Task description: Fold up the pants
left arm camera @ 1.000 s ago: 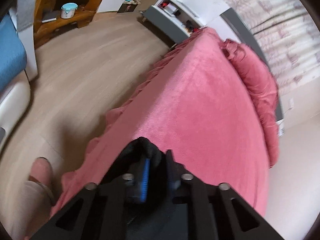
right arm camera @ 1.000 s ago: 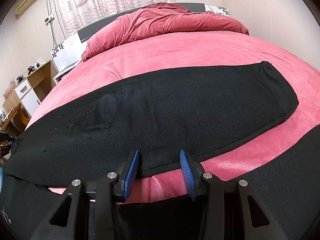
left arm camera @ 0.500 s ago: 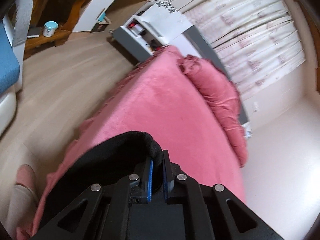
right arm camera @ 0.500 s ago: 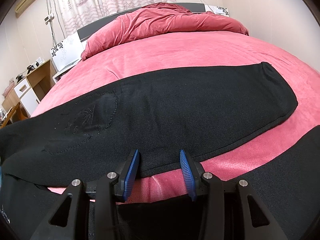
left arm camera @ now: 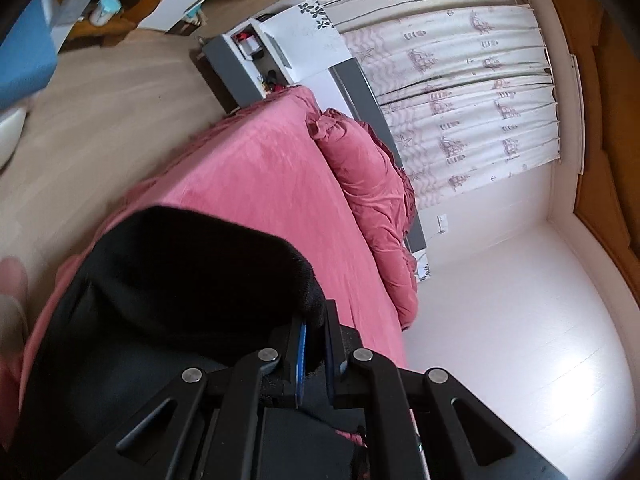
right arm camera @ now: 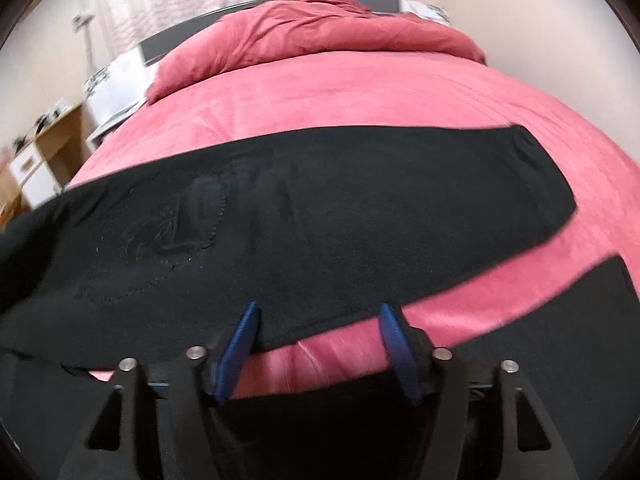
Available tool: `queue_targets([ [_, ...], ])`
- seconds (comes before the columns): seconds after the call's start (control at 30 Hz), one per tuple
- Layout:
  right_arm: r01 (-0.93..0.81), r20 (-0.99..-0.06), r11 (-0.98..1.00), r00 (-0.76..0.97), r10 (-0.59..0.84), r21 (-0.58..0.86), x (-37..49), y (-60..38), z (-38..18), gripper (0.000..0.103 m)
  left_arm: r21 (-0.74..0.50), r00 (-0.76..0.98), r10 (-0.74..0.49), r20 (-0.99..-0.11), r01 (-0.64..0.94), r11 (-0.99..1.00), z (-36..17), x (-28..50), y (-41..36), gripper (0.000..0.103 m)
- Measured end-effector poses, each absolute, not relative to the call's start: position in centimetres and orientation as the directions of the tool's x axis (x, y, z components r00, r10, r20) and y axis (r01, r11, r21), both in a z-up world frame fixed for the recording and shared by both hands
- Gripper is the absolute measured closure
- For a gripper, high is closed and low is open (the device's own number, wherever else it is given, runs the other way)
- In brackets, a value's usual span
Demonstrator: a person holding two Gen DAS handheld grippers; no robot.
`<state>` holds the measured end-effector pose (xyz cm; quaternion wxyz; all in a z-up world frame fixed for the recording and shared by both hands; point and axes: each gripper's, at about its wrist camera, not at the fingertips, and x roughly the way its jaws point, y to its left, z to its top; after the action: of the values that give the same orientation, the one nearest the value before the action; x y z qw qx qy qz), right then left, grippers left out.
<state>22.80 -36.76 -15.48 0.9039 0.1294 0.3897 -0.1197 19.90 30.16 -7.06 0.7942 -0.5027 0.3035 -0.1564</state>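
Black pants (right arm camera: 360,216) lie spread across the pink bed (right arm camera: 360,92), one end lifted, pinched by the left tool (left arm camera: 314,354). Right tool (right arm camera: 316,344) spread wide, holding nothing, over the near edge. Risk: thick fleece slips from that narrow pinch, or dragging bunches the leg. Right view blurred; the lifted fabric hides the left tool's tips and which end is gripped.

Pants (right arm camera: 360,216) flat across bed (right arm camera: 360,92), one leg behind other. Duvet (right arm camera: 320,28) bunched at far end. Right gripper (right arm camera: 316,344) over near leg edge. Nightstand (left arm camera: 248,64) beside bed's head, left.
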Motion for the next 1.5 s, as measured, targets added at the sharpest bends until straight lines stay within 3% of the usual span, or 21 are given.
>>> queue_targets([
  [0.23,0.327,-0.707,0.904,0.707,-0.039,0.276,19.8,-35.2,-13.4,0.038,-0.922,0.776,-0.561,-0.287,-0.065,0.382,-8.9,16.0,30.3,0.096],
  [0.43,0.277,-0.654,0.811,0.738,0.165,0.516,21.2,-33.8,-11.4,0.037,-0.93,0.765,-0.569,-0.302,-0.106,0.351,-11.8,12.7,30.4,0.096],
  [0.6,0.372,-0.668,0.642,0.68,0.302,0.67,25.8,-33.8,-10.9,0.034,-0.926,0.747,-0.575,-0.333,-0.144,0.349,-14.0,10.8,30.2,0.096],
  [0.77,0.47,-0.734,0.599,0.593,0.33,0.649,31.3,-33.0,-9.7,0.034,-0.924,0.743,-0.58,-0.333,-0.136,0.357,-14.8,9.9,29.8,0.096],
  [1.0,0.522,-0.859,0.714,0.46,0.226,0.467,36.6,-29.4,-8.9,0.034,-0.92,0.729,-0.59,-0.346,-0.139,0.367,-15.9,8.9,29.7,0.096],
  [1.1,0.57,-0.9,0.724,0.403,0.165,0.388,37.4,-29.0,-10.2,0.046,-0.922,0.73,-0.591,-0.345,-0.143,0.361,-16.0,8.8,29.8,0.096],
  [1.17,0.574,-0.911,0.734,0.384,0.15,0.363,37.2,-29.0,-11.1,0.075,-0.92,0.728,-0.592,-0.346,-0.141,0.365,-15.9,8.7,29.8,0.096],
  [1.27,0.573,-0.9,0.719,0.397,0.177,0.394,36.2,-29.7,-12.0,0.09,-0.917,0.721,-0.596,-0.354,-0.142,0.373,-15.8,8.9,29.7,0.096],
  [1.5,0.459,-0.75,0.621,0.558,0.355,0.635,32.0,-31.9,-9.6,0.094,-0.939,0.753,-0.58,-0.31,-0.145,0.313,-13.8,11.4,32.1,0.096],
])
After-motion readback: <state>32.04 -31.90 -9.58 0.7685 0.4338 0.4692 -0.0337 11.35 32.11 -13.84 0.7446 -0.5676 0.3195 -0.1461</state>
